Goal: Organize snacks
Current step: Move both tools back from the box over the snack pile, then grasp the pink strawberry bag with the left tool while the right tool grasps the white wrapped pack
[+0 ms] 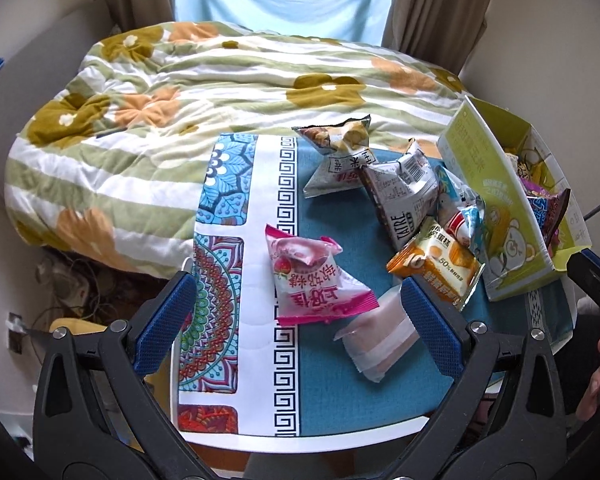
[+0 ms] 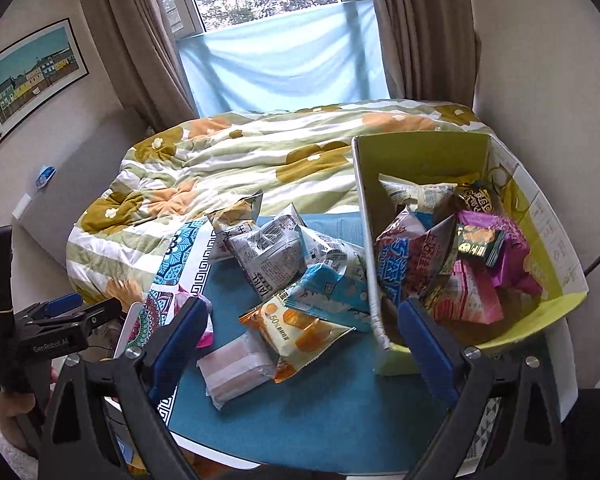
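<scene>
My left gripper [image 1: 298, 320] hangs open over the blue tablecloth [image 1: 324, 392]. A pink strawberry packet [image 1: 316, 284] and a pale pink-and-white wrapped cake [image 1: 376, 340] lie loose between its blue fingers. An orange cake packet [image 1: 436, 264] sits just to the right. My right gripper [image 2: 306, 344] is also open and empty, above the wrapped cake [image 2: 236, 368] and orange packet [image 2: 300, 324]. Its right finger is in front of the near corner of the green cardboard box [image 2: 420, 152]. The box holds several snack packets [image 2: 476, 264].
Grey-white packets [image 2: 268, 248] and a blue-white packet [image 2: 332, 292] are piled against the box's left wall [image 2: 364, 208]. A flowered quilt [image 1: 180, 92] bulges behind the table. The table's front edge [image 1: 300, 436] is close. A hand holds the left gripper's black frame [image 2: 60, 320].
</scene>
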`<state>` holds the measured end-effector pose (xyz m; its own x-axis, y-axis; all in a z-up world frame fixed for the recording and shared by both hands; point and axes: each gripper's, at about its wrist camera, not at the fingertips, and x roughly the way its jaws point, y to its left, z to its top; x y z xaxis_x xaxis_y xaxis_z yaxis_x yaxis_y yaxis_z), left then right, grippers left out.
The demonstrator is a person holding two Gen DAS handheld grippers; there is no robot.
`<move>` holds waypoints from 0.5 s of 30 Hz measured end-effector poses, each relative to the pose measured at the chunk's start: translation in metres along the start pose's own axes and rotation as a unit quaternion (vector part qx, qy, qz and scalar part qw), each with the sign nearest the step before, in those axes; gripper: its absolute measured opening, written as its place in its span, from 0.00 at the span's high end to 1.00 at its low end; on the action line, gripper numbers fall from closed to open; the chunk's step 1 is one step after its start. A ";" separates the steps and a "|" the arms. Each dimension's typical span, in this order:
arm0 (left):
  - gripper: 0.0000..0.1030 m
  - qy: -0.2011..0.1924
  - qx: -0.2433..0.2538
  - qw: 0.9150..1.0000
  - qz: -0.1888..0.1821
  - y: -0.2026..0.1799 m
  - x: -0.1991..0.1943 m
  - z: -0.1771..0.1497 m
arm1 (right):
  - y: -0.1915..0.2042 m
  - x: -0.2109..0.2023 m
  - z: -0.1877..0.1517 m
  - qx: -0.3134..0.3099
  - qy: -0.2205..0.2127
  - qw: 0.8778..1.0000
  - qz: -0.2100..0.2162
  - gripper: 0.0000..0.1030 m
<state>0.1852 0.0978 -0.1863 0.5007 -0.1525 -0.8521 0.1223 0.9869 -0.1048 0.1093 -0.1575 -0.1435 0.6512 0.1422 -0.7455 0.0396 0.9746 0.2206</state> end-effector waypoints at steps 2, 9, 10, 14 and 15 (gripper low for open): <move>0.01 0.012 0.010 1.000 -0.011 0.007 0.015 0.001 | 0.012 0.010 -0.008 0.010 0.006 1.000 -0.012 0.08; 0.01 0.058 -0.001 0.998 -0.037 0.021 0.072 0.001 | 0.034 0.060 -0.043 0.079 0.062 0.994 -0.031 0.08; 0.01 0.066 -0.007 0.997 -0.043 0.022 0.080 0.001 | 0.038 0.069 -0.049 0.080 0.077 0.993 -0.043 0.08; 0.01 0.087 -0.019 0.994 -0.064 0.023 0.110 -0.003 | 0.043 0.099 -0.069 0.082 0.116 0.988 -0.062 0.08; 0.02 0.091 -0.017 0.994 -0.065 0.021 0.116 -0.004 | 0.043 0.104 -0.071 0.085 0.121 0.987 -0.062 0.08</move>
<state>0.2427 0.1009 -0.2897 0.3194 -0.2697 -0.9084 0.1446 0.9613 -0.2346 0.1244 -0.0884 -0.2559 0.4342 0.0816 -0.8971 0.2473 0.9468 0.2058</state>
